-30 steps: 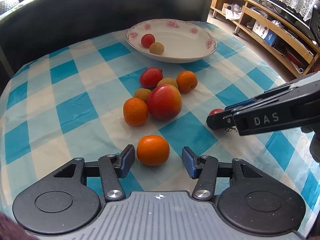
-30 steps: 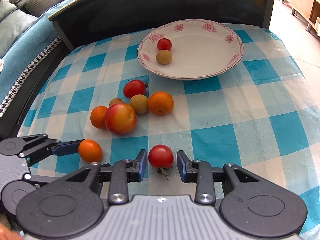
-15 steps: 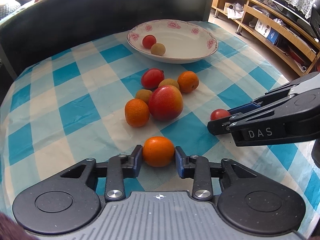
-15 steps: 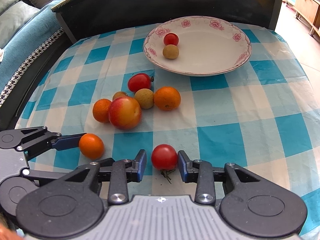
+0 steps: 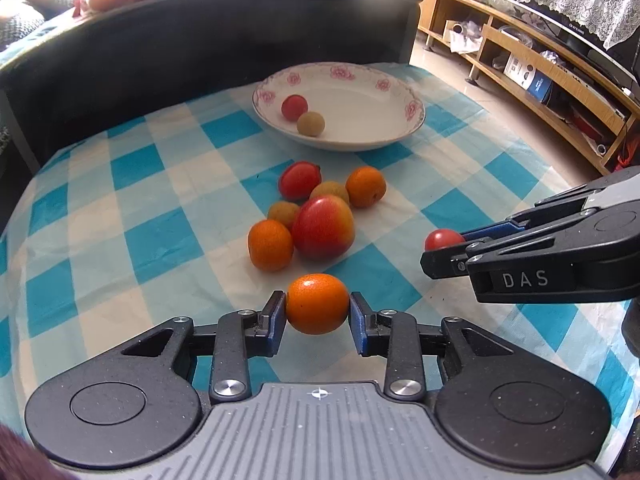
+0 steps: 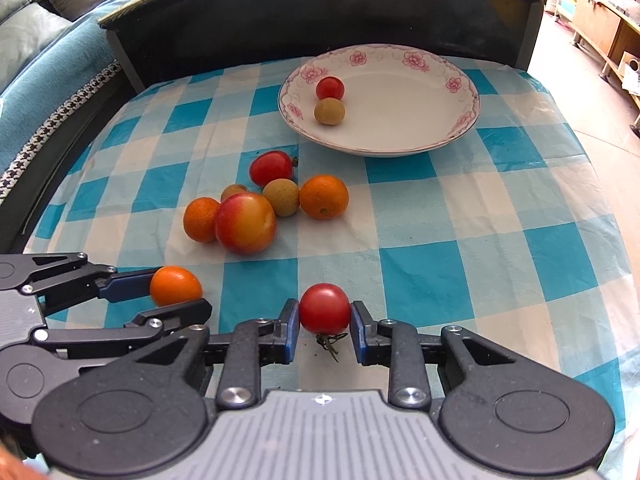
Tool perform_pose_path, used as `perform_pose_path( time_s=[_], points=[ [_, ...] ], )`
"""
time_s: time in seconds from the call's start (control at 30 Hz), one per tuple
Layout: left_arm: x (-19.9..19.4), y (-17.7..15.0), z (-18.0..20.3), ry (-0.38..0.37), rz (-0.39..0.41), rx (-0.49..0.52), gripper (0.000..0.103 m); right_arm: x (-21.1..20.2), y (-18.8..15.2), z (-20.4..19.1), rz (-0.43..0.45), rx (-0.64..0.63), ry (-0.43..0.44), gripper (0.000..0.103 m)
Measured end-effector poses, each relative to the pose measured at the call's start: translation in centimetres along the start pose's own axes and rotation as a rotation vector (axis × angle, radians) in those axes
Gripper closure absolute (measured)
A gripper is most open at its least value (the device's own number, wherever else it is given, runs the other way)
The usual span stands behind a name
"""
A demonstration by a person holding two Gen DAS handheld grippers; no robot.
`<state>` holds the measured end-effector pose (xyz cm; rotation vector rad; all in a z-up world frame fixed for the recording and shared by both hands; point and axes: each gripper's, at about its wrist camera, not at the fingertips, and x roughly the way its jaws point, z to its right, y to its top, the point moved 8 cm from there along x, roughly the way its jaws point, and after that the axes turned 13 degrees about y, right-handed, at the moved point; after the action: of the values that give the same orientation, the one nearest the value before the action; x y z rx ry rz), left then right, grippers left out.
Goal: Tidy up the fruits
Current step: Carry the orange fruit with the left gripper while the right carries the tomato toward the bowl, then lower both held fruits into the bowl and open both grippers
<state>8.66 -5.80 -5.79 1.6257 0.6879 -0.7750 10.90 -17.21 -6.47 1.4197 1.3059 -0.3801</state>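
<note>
A blue-and-white checked cloth covers the surface, and at its far side stands a wide, shallow white bowl with pink flowers painted round the rim. Two small fruits lie touching inside it toward its left: a glossy red cherry tomato and a dull tan longan just in front of it.

On the cloth in front of the bowl lies a loose cluster of fruit. The biggest piece is a round red-and-yellow plum with a smooth, shiny skin. Against its left side sits a small orange mandarin, and a second mandarin lies at the right end of the group. Between them are an elongated red tomato with a dark stem end, a pale tan longan, and another longan half hidden behind the plum.

Nearest the cameras, the left gripper has its blue-padded fingers pressed against both sides of a bright orange mandarin with a dimpled, glossy peel. To its right, the right gripper has its fingers closed on a round red cherry tomato, whose dried green stem hangs below. Whether either fruit is clear of the cloth cannot be told.
</note>
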Motion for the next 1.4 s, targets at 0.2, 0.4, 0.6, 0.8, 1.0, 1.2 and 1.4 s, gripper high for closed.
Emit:
perform_pose_path(
  time_s=[0.2, 0.4, 0.6, 0.8, 1.0, 1.2, 1.4],
  points=[
    [-0.5, 1.1, 0.1, -0.012, 0.019, -0.014, 0.062, -1.0, 0.5, -0.1, 0.038, 0.016, 0.007, 0.072],
    [-0.6, 2.9, 0.0, -0.016, 0.046, -0.029, 0.062, -1.8, 1.5, -0.3, 0.074, 0.021, 0.016, 0.072],
    [-0.3, 4.6, 0.3, -0.026, 0.061, -0.031, 0.062, -1.8, 2.4, 0.0, 0.086, 0.029, 0.015, 0.072],
    [0.2, 6.4, 0.1, -0.034, 0.075, -0.043, 0.062, -2.2, 4.0, 0.7, 0.113, 0.05, 0.01, 0.072],
    [1.1, 8.5, 0.1, -0.028, 0.088, -0.038, 0.062, -2.0, 5.8, 1.5, 0.13, 0.066, 0.004, 0.072],
    [2.3, 10.2, 0.3, -0.029, 0.093, -0.038, 0.063, -1.5, 7.6, 2.7, 0.146, 0.092, -0.001, 0.072],
    [3.5, 11.8, 0.4, -0.026, 0.101, -0.034, 0.063, -1.1, 9.4, 4.0, 0.16, 0.106, -0.003, 0.072]
  ],
)
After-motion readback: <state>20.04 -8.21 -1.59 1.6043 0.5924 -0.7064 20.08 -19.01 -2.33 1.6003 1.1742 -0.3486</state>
